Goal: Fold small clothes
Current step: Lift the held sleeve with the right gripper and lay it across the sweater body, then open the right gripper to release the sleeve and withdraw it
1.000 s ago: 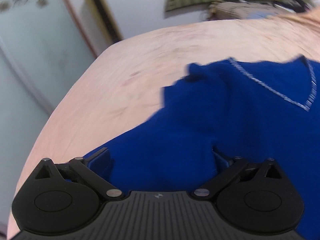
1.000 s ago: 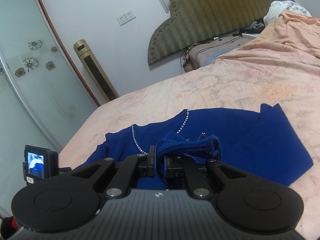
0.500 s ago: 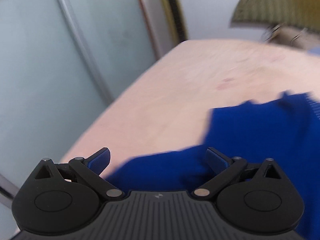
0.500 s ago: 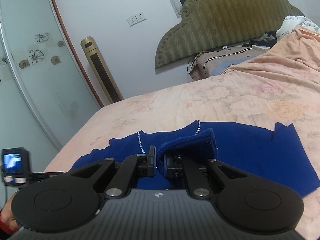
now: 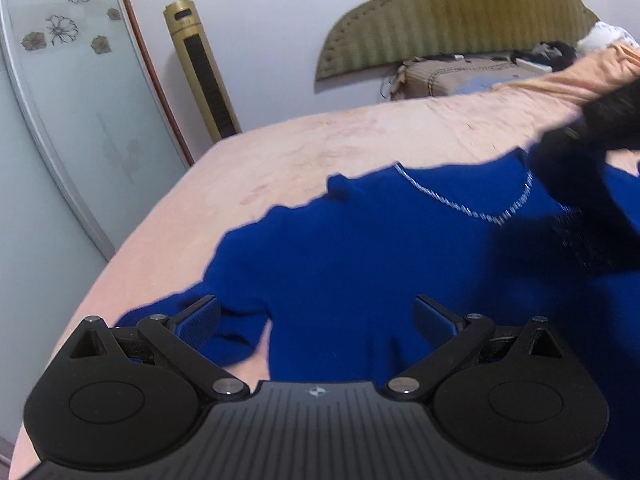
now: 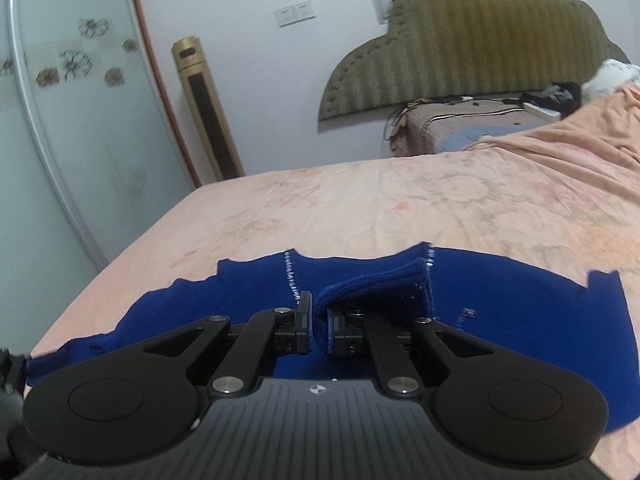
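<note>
Item: right claw (image 6: 318, 326). Jaws nearly closed, pinching a fold of the royal-blue knit top with a rhinestone-trimmed neckline (image 6: 500, 312); the pinched cuff or hem end rises just ahead of the pads and drapes to the claw's right.

Item: left claw (image 5: 316, 316). Jaws wide apart, holding nothing; blue knit lies directly under and ahead of it, one loose sleeve end beside its left pad (image 5: 200, 316).

Item: the top itself. Spread flat on the peach floral bed sheet (image 6: 400, 208), long axis running crosswise to both claws, neckline on the far edge. From the right claw, the bulk of the cloth extends ahead and to both sides.

Judgement: the carried fold probably has to travel across the body toward the neckline side; the right claw is the one placed to lay it, the left free to pin or smooth.

Beyond: olive padded headboard (image 6: 480, 48), gold tower fan (image 6: 204, 112).
</note>
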Demonstrator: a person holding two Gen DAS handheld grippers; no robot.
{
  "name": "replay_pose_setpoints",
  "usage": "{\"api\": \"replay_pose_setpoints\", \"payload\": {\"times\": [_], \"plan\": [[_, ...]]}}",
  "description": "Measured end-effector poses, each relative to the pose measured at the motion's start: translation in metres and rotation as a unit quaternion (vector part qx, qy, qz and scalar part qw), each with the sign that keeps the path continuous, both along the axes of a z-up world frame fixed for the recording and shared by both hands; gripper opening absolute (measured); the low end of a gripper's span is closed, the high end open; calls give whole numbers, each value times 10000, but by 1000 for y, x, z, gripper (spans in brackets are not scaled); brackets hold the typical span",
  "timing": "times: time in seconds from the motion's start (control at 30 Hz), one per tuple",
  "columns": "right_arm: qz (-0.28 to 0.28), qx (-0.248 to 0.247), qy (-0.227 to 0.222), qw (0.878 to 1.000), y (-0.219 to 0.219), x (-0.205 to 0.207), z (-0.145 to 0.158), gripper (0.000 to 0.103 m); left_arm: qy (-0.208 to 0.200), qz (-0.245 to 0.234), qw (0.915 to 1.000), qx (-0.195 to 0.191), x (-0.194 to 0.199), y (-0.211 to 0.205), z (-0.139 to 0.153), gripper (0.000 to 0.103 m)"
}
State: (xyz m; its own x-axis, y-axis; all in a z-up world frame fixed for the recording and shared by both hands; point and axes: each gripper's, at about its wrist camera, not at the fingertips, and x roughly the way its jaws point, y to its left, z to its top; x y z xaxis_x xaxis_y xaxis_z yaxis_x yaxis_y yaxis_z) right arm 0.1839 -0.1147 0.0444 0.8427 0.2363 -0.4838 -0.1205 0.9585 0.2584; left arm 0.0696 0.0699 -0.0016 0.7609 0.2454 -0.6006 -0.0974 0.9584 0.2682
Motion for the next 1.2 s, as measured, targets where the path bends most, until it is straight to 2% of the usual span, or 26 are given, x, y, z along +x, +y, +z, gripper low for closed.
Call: {"api": "replay_pose_setpoints", "payload": {"times": [0.3,0.8,0.87,0.9,0.97,1.07,1.13,1.2], "plan": [[437,-225,30,9988,49,31,5,12,66,185,9998,-33,-24,12,-1,103],[871,-499,257,9946,109,62,-7,12,158,307,9993,-161,-33,29,-5,103],[910,-499,371,9939,112,68,-13,17,167,323,9992,-173,-33,31,-5,103],[943,-450,459,9935,111,71,-16,19,175,331,9991,-177,-34,32,-5,103],[1025,-196,639,9925,107,77,-23,39,186,347,9991,-181,-34,33,-5,103],[1332,565,902,9854,96,83,-30,47,202,377,9989,-185,-35,35,-5,103],[1474,1155,1108,9761,87,88,-34,52,223,411,9987,-187,-34,36,-6,103],[1471,1479,1232,9702,82,91,-37,54,224,425,9987,-196,-34,36,-6,103]]}}
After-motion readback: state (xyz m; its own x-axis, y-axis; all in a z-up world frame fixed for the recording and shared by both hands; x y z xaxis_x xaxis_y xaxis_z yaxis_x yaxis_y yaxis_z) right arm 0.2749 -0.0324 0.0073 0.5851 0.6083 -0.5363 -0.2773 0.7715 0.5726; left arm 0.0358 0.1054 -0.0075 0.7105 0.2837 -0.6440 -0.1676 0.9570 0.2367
